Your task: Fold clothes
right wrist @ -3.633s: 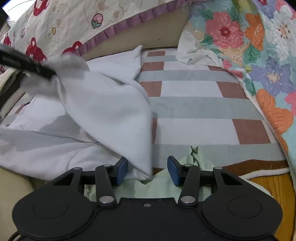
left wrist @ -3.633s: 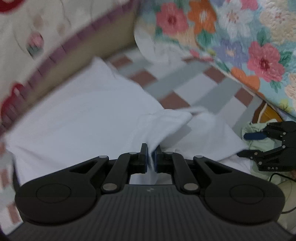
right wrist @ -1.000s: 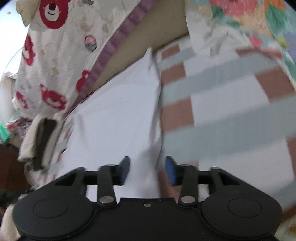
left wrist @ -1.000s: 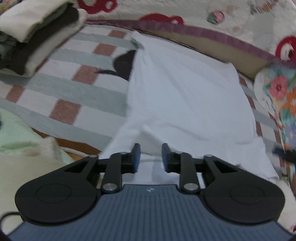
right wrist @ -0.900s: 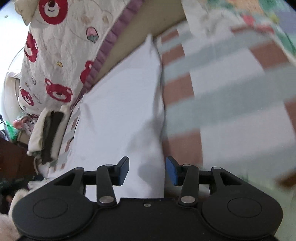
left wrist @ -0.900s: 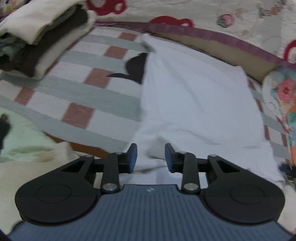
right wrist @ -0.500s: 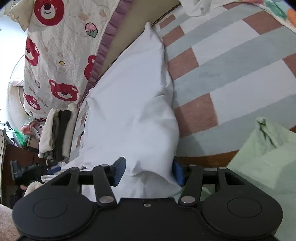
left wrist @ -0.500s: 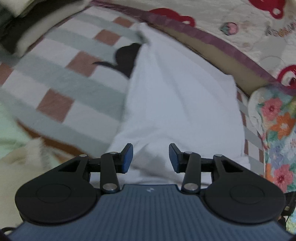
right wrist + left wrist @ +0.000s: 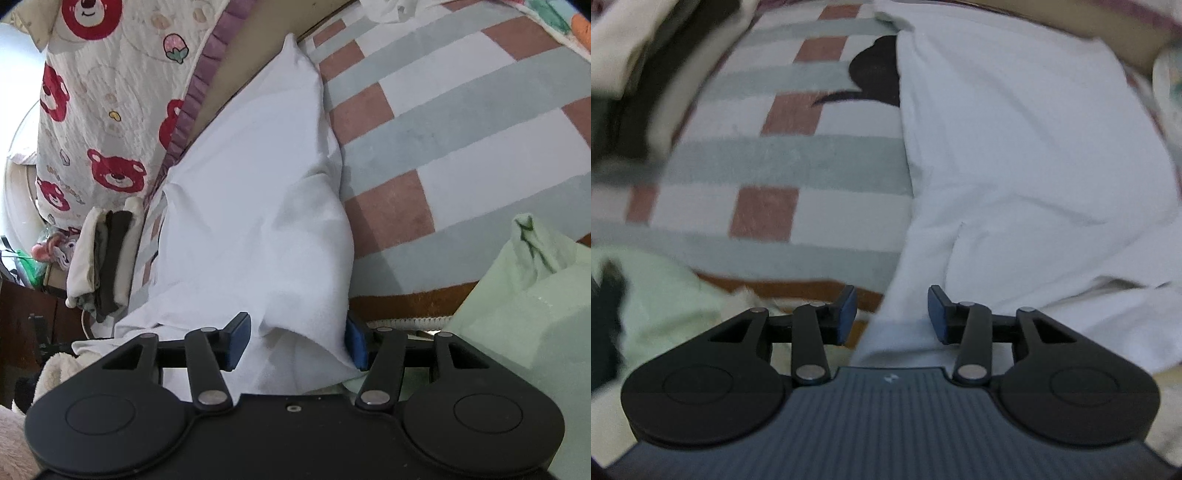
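Observation:
A white garment (image 9: 1015,147) lies folded lengthwise on the striped mat (image 9: 775,158), with a black print (image 9: 875,74) showing at its far left edge. My left gripper (image 9: 892,314) is open over the garment's near left corner, and loose cloth lies between its fingers. In the right wrist view the same white garment (image 9: 255,192) runs away from me toward the headboard. My right gripper (image 9: 295,339) is open at its near right corner, cloth bulging between the blue pads.
A stack of folded clothes (image 9: 103,254) sits at the mat's far left (image 9: 635,74). Pale green clothes lie at the near edge (image 9: 524,295) (image 9: 665,295). A bear-print quilt (image 9: 110,110) hangs behind, and a floral quilt (image 9: 561,18) lies at the far right.
Both grippers have let go of the white garment and opened wider. The garment, earlier lifted and swung over, now lies flat and folded. Both grippers have dropped to its near corners.

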The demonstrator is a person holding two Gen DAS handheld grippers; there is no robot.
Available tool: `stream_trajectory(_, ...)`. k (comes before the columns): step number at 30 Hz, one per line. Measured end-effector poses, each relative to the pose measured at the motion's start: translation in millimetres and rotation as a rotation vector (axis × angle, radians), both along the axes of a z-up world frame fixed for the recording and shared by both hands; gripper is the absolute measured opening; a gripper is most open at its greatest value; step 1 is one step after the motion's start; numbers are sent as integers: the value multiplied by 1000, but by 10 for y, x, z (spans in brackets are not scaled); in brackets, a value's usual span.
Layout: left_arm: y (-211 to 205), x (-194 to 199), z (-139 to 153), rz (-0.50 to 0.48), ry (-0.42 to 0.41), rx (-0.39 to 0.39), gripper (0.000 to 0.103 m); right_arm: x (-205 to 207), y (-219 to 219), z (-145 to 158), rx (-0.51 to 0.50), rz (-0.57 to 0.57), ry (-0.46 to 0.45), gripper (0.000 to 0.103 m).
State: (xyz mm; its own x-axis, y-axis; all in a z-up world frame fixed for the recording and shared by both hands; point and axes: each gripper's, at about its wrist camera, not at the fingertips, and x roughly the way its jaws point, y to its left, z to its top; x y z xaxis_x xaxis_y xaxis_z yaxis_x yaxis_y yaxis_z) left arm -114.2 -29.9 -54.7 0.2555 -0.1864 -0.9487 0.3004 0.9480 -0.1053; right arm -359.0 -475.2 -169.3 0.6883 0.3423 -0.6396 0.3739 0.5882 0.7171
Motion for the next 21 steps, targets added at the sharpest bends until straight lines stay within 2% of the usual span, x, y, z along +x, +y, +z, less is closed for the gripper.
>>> stream_trajectory(3, 168, 20, -29, 85, 68, -124, 42, 27, 6, -45, 14, 1, 7, 66)
stream_trajectory(7, 374, -25, -43, 197, 114, -276, 42, 50, -11, -53, 51, -55, -11, 66)
stream_trajectory(8, 419, -45, -35, 219, 120, -319, 41, 61, -6, -16, 55, -48, -44, 56)
stream_trajectory(9, 465, -70, -27, 239, 123, -363, 39, 72, -2, 21, 60, -40, -78, 29)
stream_trajectory(10, 495, -92, -22, 253, 119, -394, 38, 87, 23, 86, 31, -34, -101, 15)
stream_trajectory(11, 515, -113, -18, 263, 113, -419, 38, 102, 49, 152, 2, -29, -124, 11)
stream_trajectory(13, 548, -137, -16, 279, 104, -457, 33, 145, 143, 287, -117, -3, -123, 10)
stream_trajectory(16, 603, -87, -56, 313, 122, -485, 33, 192, 243, 336, -207, 17, -59, 12)
stream_trajectory(19, 728, 20, -110, 383, 172, -525, 34, 137, 214, 280, -133, -30, -11, 20)
stream_trajectory(21, 804, 99, -121, 412, 195, -552, 38, 83, 212, 244, -87, -59, 9, 42)
